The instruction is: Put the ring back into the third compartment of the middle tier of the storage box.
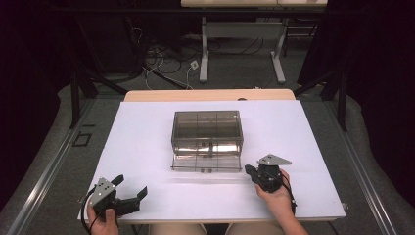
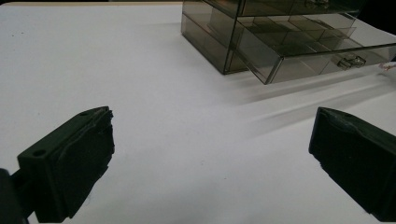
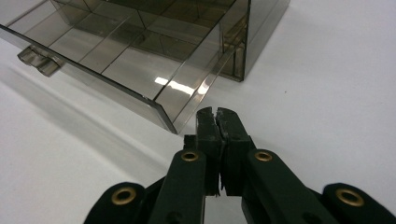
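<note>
We find a smoke-tinted clear plastic drawer cabinet (image 1: pixel 207 133) standing mid-worktop, its lower drawer (image 1: pixel 206 163) drawn partly out toward the person, small front handle (image 1: pixel 206 170) facing them. The right gripper (image 1: pixel 251 172) rests just beside the drawer's near corner; in the right gripper view its fingers (image 3: pixel 211 128) are pressed together with nothing between them, the tips almost at the drawer's front corner (image 3: pixel 173 126). We judge this closed, pointed posture suits nudging the drawer front or hooking toward the handle, which lies well to the far side of those tips. The left gripper (image 1: pixel 130 189) waits near the worktop's front edge, its fingers (image 2: pixel 79 158) spread wide and empty, the cabinet well ahead of them and off to one side; we read this as standby. The white worktop (image 1: pixel 147 147) is bare between both sets of fingers and the cabinet, giving free approach. The drawer's sharp corner and thin walls are the edges to mind.
</note>
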The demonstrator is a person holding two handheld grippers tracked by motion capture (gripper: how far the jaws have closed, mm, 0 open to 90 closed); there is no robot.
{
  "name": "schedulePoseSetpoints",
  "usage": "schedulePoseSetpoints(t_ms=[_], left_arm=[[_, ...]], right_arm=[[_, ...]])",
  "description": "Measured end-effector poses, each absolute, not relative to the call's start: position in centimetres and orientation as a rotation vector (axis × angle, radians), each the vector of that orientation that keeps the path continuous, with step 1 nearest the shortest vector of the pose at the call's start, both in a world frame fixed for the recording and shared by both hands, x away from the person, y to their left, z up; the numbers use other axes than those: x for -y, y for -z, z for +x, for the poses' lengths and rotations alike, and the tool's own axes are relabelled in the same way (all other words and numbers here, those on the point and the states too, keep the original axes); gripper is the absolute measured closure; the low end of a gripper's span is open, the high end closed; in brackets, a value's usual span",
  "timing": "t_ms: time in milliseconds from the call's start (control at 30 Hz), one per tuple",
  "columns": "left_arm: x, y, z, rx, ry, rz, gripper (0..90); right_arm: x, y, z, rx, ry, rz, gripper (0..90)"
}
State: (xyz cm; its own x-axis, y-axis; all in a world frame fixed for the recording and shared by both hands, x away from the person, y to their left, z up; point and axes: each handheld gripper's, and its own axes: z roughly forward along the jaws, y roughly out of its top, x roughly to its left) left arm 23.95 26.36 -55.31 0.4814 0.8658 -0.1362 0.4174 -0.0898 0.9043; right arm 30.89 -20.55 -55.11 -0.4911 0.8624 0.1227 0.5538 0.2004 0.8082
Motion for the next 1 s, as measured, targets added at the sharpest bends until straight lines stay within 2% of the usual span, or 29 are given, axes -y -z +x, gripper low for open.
schedulePoseSetpoints(t_ms=[1000], left_arm=[[-26.3,55.3,24.1,-1.105,-0.544,1.694,0.4]], right_arm=[[20.0,51.2,30.9,-2.076,-1.269,1.246,88.8]])
